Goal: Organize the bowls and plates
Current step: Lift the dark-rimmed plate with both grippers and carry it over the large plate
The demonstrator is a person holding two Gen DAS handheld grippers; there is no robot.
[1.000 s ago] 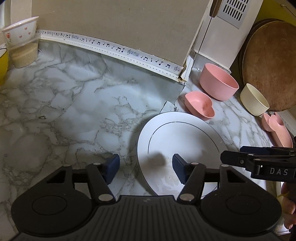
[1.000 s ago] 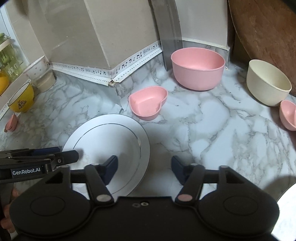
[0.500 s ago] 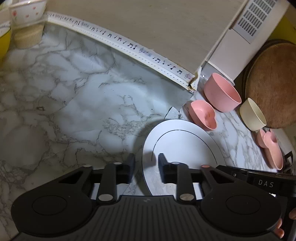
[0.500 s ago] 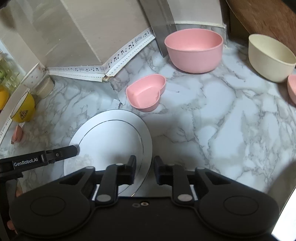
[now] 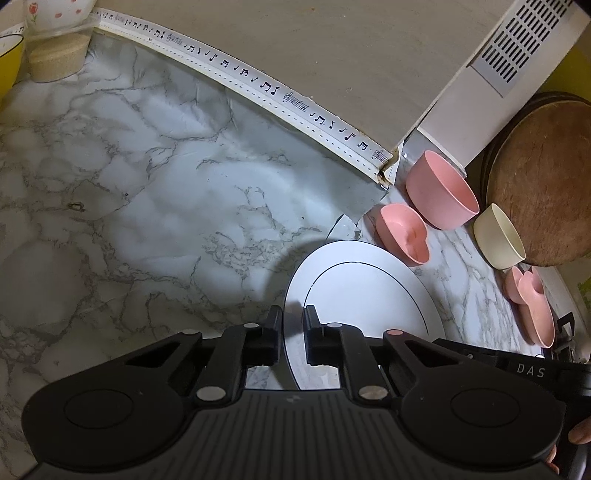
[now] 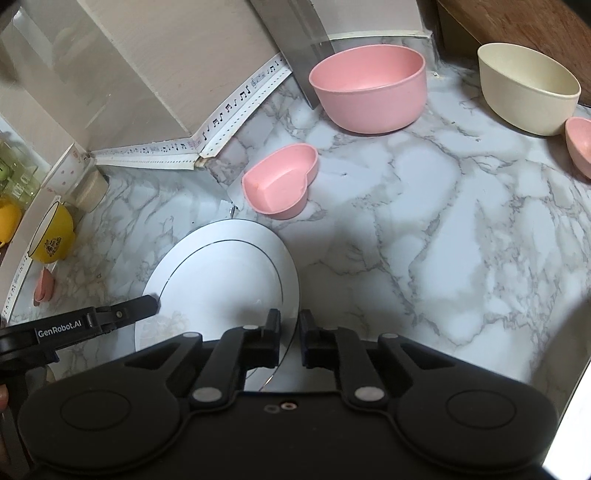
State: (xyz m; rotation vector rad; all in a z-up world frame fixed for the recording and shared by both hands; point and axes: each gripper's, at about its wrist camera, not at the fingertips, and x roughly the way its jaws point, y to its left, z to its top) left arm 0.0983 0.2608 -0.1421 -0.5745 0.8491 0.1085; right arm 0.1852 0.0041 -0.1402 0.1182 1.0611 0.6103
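Observation:
A white plate (image 5: 365, 295) with a thin dark ring is held between both grippers, raised and tilted above the marble counter (image 5: 155, 206). My left gripper (image 5: 293, 332) is shut on the plate's left rim. My right gripper (image 6: 288, 339) is shut on the plate's (image 6: 225, 273) right rim. Behind the plate sit a pink heart-shaped dish (image 6: 280, 181), a round pink bowl (image 6: 369, 88) and a cream bowl (image 6: 528, 88). The left gripper's arm (image 6: 92, 325) shows in the right wrist view.
Pink dishes (image 5: 532, 302) lie at the right edge. A round wooden board (image 5: 543, 177) leans at the back right. A yellow cup (image 6: 51, 236) and a patterned cup (image 5: 55, 14) stand at the far left. A beige wall panel (image 5: 314, 48) bounds the back.
Both grippers have closed from wide open onto the plate's opposite rims. The views have risen and tilted, and the plate now sits off the counter.

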